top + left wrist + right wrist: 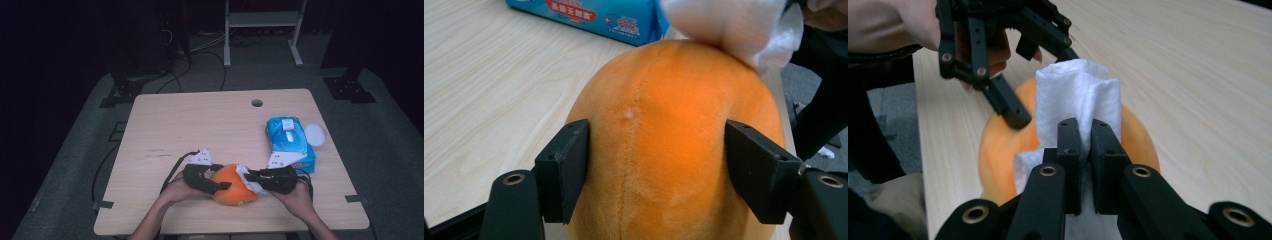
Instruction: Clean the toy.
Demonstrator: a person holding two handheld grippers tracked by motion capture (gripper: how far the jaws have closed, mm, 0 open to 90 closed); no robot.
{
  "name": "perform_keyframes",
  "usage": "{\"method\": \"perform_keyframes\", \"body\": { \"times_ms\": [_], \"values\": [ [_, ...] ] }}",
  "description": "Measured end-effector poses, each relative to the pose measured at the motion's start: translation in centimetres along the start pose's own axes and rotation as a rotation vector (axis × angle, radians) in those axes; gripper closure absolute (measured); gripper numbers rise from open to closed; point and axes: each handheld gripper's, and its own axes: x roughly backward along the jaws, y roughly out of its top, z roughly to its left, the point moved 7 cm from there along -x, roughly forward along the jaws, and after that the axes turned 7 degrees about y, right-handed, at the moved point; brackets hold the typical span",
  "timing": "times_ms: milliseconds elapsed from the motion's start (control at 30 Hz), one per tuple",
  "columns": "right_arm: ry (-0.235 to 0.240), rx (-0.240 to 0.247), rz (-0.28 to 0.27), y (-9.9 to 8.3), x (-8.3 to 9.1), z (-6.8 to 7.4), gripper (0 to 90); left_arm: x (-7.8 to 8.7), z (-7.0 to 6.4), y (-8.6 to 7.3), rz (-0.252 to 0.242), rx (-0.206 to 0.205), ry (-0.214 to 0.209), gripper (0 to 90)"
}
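Observation:
An orange plush ball [231,190] lies near the table's front edge. My left gripper [220,184] holds it from the left. In the left gripper view its pads [566,167] press on both sides of the orange plush ball [659,135]. My right gripper [251,176] comes in from the right, shut on a folded white tissue [247,175]. In the right gripper view the jaws [1085,137] pinch the white tissue [1075,97], which rests on the top of the plush ball [998,145]. That tissue [729,25] lies on the ball's far side in the left gripper view.
A blue tissue pack [289,142] sits at the right of the wooden table [200,125], with a white round lid [314,134] beside it. A cable hole [257,103] is near the far edge. Cables trail off the table's left side.

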Motion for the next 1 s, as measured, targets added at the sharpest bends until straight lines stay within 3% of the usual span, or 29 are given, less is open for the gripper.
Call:
{"method": "perform_keyframes", "body": {
  "times_ms": [133,300,500,700,1000],
  "values": [
    [0.000,-0.019,-0.005,0.2,-0.6,-1.1,83.8,0.2,0.1,-0.2,-0.003,-0.003,-0.012,29.6],
    [-0.037,-0.074,0.011,-1.5,0.0,-2.7,83.9,0.2,0.2,-0.3,-0.007,0.004,-0.015,29.6],
    [-0.015,-0.115,0.042,-3.6,1.0,-1.8,83.8,0.1,0.4,-0.3,-0.009,0.018,-0.008,29.3],
    [0.016,-0.093,0.043,-3.5,1.2,-0.1,83.7,0.1,0.4,-0.2,-0.008,0.019,-0.005,29.1],
    [0.008,-0.112,0.018,-2.5,0.5,-1.7,83.8,0.4,-0.4,0.0,0.000,-0.043,-0.026,28.9]
  ]
}}
